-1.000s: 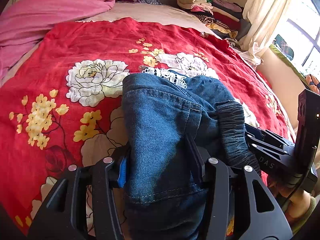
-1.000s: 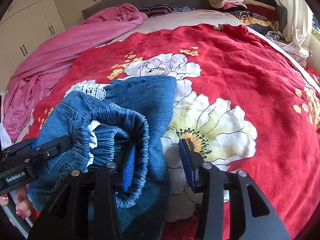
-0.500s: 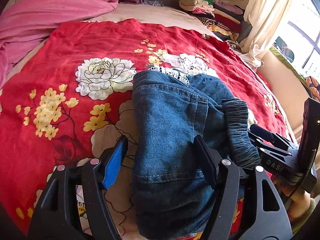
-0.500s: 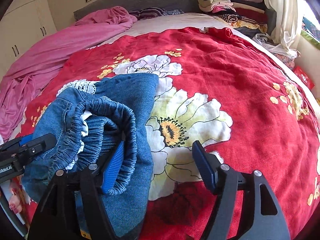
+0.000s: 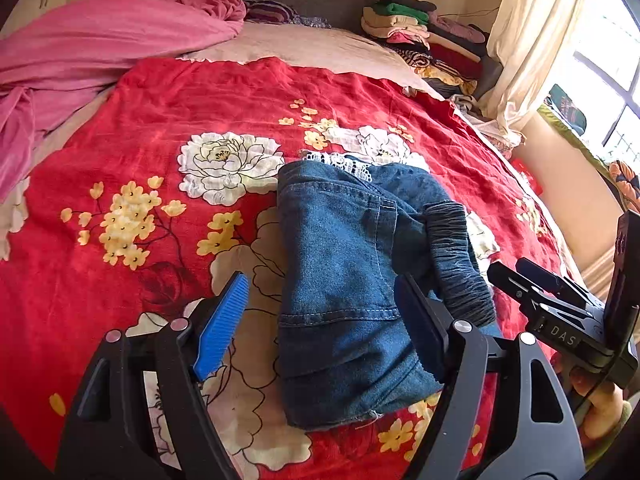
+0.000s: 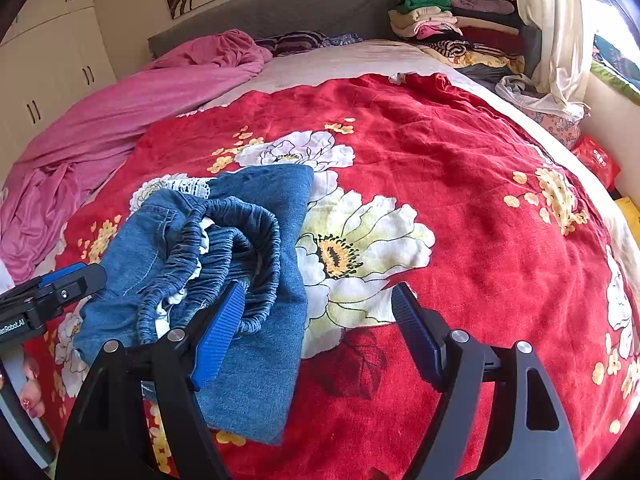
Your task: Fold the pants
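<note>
Folded blue denim pants [image 5: 348, 280] [image 6: 248, 280] with an elastic waistband [image 6: 240, 236] and white lace trim [image 5: 340, 162] lie on the red floral bedspread [image 5: 160, 128] [image 6: 460, 200]. My left gripper [image 5: 320, 320] hangs just above their near end, jaws opening, and its pads touch no cloth. My right gripper [image 6: 318, 330] hovers at the pants' right edge, jaws opening too. Its left finger [image 6: 220, 328] is over the denim, and the right finger is over the bedspread. Neither holds anything. Each gripper shows at the edge of the other's view.
A pink blanket [image 5: 100, 40] [image 6: 140, 100] lies bunched at the far left of the bed. Stacked folded clothes [image 5: 424, 36] [image 6: 448, 20] sit at the far right by a cream curtain [image 5: 532, 32]. A grey headboard [image 6: 300, 4] and white cupboards [image 6: 48, 68] stand behind.
Both grippers let go of the pants, opened wide and drew back and up. The pants dropped onto the bedspread and lie there folded.
</note>
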### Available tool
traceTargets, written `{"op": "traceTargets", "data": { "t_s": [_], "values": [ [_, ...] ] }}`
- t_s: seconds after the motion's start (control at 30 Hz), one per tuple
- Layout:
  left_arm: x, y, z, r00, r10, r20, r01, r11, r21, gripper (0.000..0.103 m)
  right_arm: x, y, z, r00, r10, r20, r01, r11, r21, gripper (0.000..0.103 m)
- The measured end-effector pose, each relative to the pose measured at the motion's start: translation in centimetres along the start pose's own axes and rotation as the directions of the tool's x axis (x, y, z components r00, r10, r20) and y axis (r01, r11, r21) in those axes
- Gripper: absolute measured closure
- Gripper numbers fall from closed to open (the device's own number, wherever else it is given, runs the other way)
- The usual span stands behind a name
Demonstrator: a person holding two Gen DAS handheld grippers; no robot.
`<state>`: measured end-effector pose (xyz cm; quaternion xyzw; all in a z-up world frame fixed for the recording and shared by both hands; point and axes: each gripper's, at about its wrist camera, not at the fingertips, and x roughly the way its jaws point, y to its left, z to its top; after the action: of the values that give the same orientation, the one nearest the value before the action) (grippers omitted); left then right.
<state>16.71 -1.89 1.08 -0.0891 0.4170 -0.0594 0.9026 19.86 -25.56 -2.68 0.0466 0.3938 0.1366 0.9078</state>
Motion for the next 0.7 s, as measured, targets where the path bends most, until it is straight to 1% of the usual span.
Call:
{"op": "traceTargets", "data": {
  "t_s": [0.23,0.3,0.43,0.5,0.63,0.67,0.7],
  "values": [
    [-2.0,-0.2,-0.2,1.000,-0.003,0.029,0.003,1.000,0.002,0.030,-2.5,0.9,-0.1,0.999,0.010,0.036,-0.010,1.000,-0.009,0.021],
    [-2.6,-0.3,-0.2,0.999,-0.002,0.039,0.001,1.000,0.007,0.027,-3.1,1.1,-0.1,0.999,0.014,0.045,-0.013,1.000,-0.009,0.021],
    [-3.8,-0.4,-0.3,0.998,0.003,0.057,-0.004,1.000,0.012,0.025,-4.4,1.5,-0.1,0.998,0.017,0.062,-0.016,1.000,-0.017,0.021],
    [-4.4,-0.5,-0.4,0.998,0.010,0.066,-0.011,1.000,0.016,0.021,-5.0,1.8,-0.1,0.997,0.017,0.071,-0.015,1.000,-0.025,0.021],
    [-5.3,-0.4,-0.7,0.997,0.017,0.072,-0.018,1.000,0.011,0.019,-6.3,2.3,-0.2,0.995,0.019,0.093,-0.016,0.999,-0.034,0.020],
    [-5.6,-0.5,-0.8,0.997,0.018,0.077,-0.019,1.000,0.013,0.018,-6.6,2.4,-0.2,0.995,0.018,0.100,-0.015,0.999,-0.035,0.018],
    [-5.9,-0.5,-0.9,0.996,0.020,0.084,-0.022,1.000,0.016,0.015,-7.0,2.5,-0.2,0.994,0.018,0.109,-0.014,0.999,-0.037,0.013]
  ]
}}
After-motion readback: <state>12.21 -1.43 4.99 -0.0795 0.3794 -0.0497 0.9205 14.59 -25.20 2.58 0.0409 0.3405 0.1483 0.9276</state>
